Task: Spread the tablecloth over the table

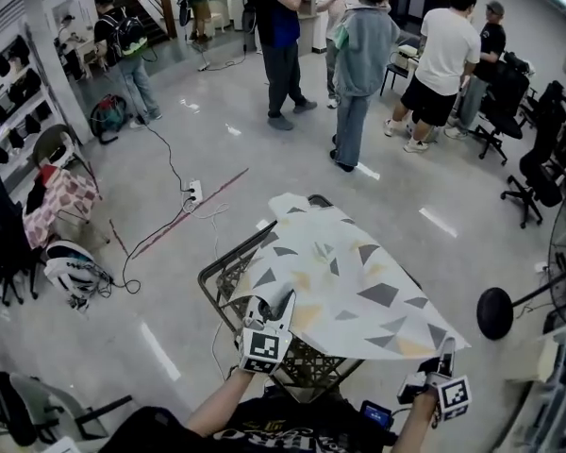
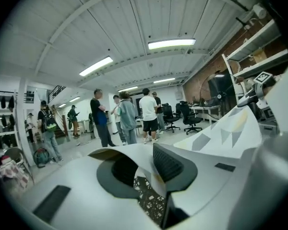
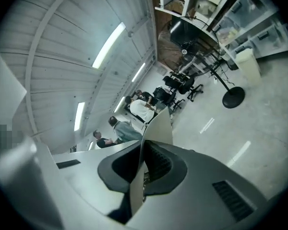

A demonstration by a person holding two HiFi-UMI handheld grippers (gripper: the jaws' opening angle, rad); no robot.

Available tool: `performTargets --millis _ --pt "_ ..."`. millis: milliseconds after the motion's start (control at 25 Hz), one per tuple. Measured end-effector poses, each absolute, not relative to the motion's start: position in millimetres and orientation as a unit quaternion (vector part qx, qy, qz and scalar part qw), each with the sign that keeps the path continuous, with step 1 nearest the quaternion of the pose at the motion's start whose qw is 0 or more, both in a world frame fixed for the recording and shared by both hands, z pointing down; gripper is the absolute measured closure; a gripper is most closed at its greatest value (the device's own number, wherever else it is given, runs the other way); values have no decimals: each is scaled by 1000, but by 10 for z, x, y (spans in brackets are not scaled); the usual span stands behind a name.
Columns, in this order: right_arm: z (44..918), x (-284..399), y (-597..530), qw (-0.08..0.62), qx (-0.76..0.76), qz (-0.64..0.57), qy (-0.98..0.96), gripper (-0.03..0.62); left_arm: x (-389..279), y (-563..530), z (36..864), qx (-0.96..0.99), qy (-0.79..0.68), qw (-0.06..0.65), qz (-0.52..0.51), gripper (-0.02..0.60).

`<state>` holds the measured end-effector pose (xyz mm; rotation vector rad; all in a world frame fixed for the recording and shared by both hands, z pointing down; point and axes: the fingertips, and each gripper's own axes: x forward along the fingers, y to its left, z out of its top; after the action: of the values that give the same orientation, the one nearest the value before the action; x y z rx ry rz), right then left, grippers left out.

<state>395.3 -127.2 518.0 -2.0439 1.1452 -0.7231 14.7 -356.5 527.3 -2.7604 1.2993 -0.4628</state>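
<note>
The right gripper (image 1: 446,349) pinched a near corner of the triangle-patterned tablecloth (image 1: 349,272). The left gripper (image 1: 275,308) stood narrowly parted at the other corner, above the black wire-mesh table (image 1: 228,270).

Count, placed by the table (image 1: 223,268):
- One table, one tablecloth (image 1: 349,281) on it.
- Two grippers at the table's near edge: left gripper (image 1: 274,306), right gripper (image 1: 446,349).
- Seven people (image 1: 360,55) standing beyond the table.
- One helmet (image 1: 71,270) left of the table.
</note>
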Motion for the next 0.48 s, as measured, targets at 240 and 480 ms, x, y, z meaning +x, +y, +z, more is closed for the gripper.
performTargets --millis 240,480 --pt "5710 3491 -1084 252 -793 -328 447 574 -420 -3244 5851 -867 458 -65 -184 477" --pt "6133 2940 -1014 212 -780 -379 451 576 -628 -2980 6380 -870 409 -68 -266 494"
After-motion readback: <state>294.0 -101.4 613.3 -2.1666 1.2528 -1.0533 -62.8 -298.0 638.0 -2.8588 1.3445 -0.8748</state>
